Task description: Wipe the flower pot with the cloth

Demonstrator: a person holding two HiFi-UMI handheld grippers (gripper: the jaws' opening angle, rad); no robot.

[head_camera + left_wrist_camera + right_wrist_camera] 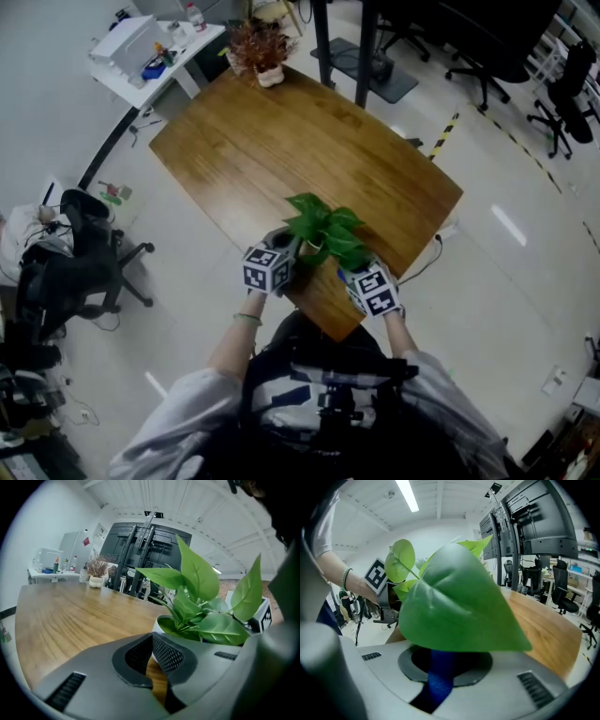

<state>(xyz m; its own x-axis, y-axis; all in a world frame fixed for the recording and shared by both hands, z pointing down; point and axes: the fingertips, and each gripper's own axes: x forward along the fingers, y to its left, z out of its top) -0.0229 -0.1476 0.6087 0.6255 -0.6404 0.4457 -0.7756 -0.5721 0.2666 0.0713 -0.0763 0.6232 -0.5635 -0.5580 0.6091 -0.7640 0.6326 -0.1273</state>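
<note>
Indoors, wooden table (281, 141) on pale floor (506, 272), flower pot (156, 627) near edge

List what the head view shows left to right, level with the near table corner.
Black office chair → left gripper, closed on the white flower pot's rim → green leafy plant → right gripper, clamping a blue cloth.

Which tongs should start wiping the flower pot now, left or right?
Right. The right tongs are shut on the blue cloth, with a leaf right in front of them. The left tongs, closed beside the white pot, carry no cloth.
</note>
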